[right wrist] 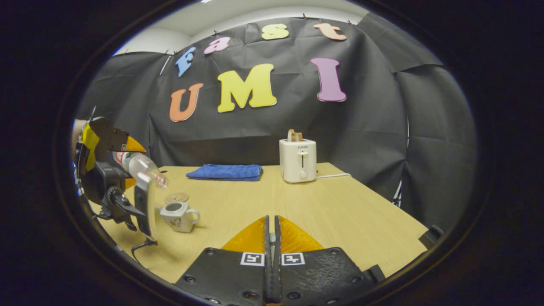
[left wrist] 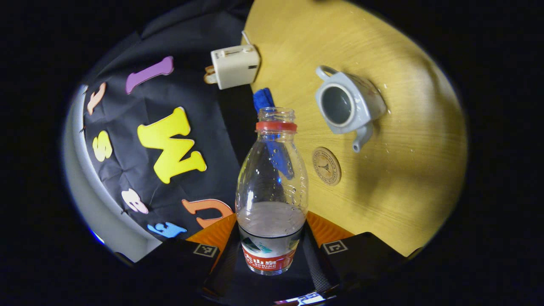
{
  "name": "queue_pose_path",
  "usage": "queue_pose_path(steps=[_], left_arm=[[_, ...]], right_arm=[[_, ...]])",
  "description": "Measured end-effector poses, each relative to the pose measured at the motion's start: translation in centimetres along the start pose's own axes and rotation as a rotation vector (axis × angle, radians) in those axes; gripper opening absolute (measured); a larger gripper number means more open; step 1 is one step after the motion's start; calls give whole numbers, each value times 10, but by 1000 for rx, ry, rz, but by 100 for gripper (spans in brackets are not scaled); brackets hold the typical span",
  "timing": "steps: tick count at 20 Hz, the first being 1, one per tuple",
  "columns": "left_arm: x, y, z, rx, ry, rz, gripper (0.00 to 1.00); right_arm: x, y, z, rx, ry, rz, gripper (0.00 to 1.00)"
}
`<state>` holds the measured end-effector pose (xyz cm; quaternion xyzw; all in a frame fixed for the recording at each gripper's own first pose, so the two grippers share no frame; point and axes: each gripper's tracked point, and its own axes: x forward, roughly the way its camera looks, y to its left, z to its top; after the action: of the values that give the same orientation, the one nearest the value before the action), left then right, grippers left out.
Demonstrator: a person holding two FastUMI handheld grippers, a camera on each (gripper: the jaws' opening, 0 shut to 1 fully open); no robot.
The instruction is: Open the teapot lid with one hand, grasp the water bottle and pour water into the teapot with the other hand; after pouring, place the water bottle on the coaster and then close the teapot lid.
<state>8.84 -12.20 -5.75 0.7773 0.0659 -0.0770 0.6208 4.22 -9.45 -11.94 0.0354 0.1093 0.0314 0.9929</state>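
Gripping the bottle (left wrist: 272, 187) low in my left claw (left wrist: 272, 250): light, thin, slippery plastic, tilted toward the open teapot (left wrist: 346, 106); right claw (right wrist: 272, 242) closed, seemingly empty

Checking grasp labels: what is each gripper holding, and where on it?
Left gripper holds the water bottle by its labelled lower body, near the base. Right gripper is shut, with nothing visible between its fingers.

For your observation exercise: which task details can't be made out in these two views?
- Teapot lid: right gripper fingers look pressed together; anything between them is too thin to tell.
- Water bottle base, left gripper view: hidden between the fingers.
- Coaster, right gripper view: too small, partly behind the teapot.
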Motion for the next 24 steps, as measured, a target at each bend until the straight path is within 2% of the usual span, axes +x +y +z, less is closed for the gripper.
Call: queue_pose_path(steps=[3, 4, 7, 11, 14, 15, 19, 22, 24], left_arm=[[-2, 1, 6, -294, -74, 22, 74], [-4, 2, 9, -383, -101, 21, 77], [-2, 13, 1, -631, -136, 58, 74], [18, 14, -7, -1028, -181, 27, 75], [33, 12, 4, -1270, -273, -26, 75], [39, 8, 9, -1337, -303, -60, 75], [63, 10, 7, -1544, -354, -92, 76], [78, 5, 7, -1657, -333, -123, 78], [85, 9, 6, -1718, -338, -115, 78]], right_arm=[[0, 1, 5, -47, -1, -21, 0], [-2, 4, 7, -56, -4, -24, 0], [-6, 13, 18, -65, -17, -32, 0], [-9, 14, 29, -106, -47, -72, 0], [-6, 16, 26, -98, -29, -80, 0], [-4, 17, 26, -97, -24, -80, 0], [0, 22, 24, -107, -19, -81, 0], [3, 24, 23, -110, -19, -76, 0], [4, 23, 21, -112, -20, -75, 0]])
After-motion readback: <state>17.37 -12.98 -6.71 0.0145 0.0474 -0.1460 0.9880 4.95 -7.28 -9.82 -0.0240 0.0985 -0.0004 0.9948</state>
